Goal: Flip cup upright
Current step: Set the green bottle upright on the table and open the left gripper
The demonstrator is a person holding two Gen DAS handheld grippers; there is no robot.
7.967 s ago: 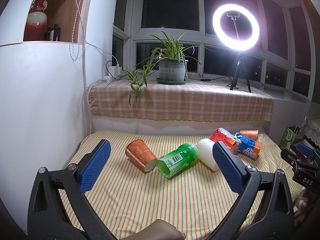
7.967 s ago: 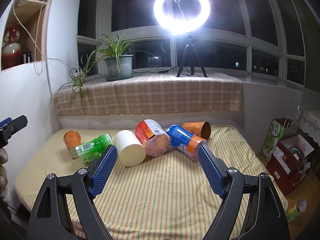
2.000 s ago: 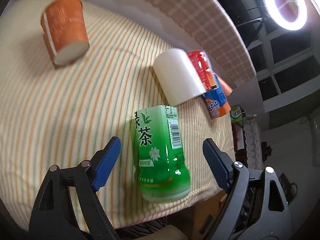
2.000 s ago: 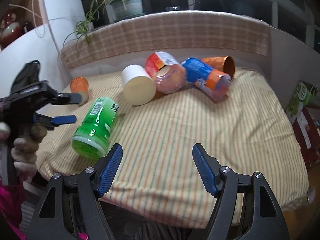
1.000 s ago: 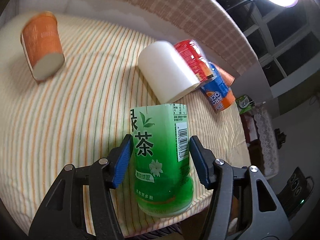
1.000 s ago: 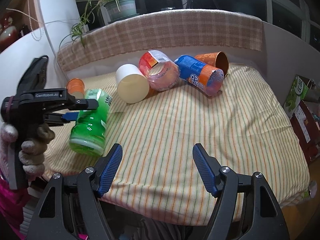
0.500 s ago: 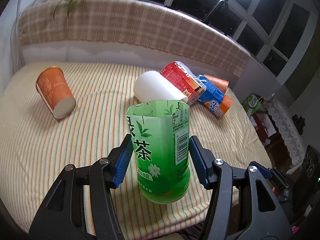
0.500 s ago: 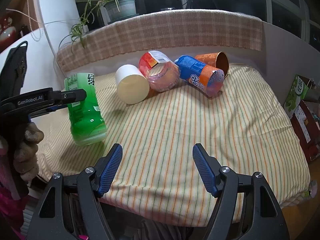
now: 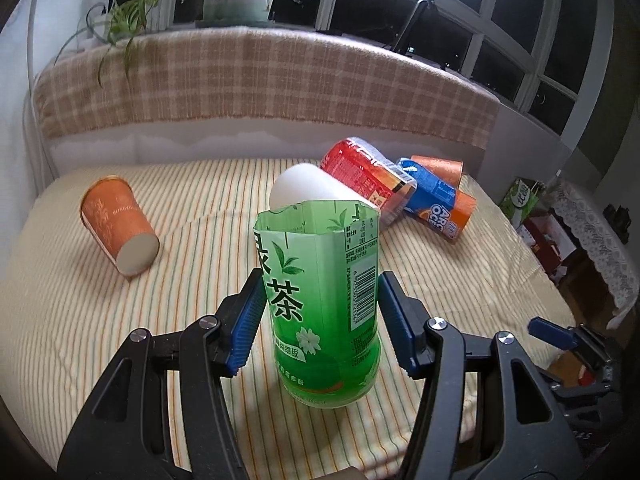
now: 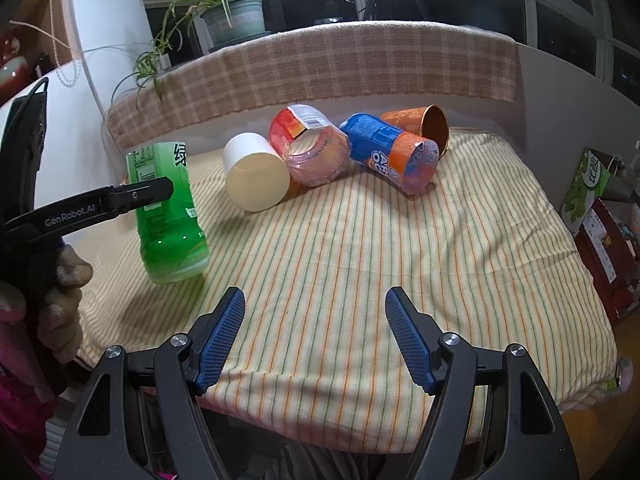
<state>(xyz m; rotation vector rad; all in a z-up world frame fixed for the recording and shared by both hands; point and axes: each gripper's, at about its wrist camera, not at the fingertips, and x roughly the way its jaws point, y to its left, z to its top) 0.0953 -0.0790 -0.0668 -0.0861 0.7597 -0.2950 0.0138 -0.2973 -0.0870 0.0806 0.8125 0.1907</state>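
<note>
Standing the green cup point(image 9: 320, 304) mouth-up on the striped bed point(image 9: 192, 240), where a second earlier it lay tipped, my left claw point(image 9: 320, 324) stayed clenched on it; right claw point(image 10: 314, 336) idle, released; letting go remained.

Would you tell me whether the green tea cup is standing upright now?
Upright: the green tea cup stands with its cut rim up and base on the striped cloth, gripped between the left gripper pads.
</note>
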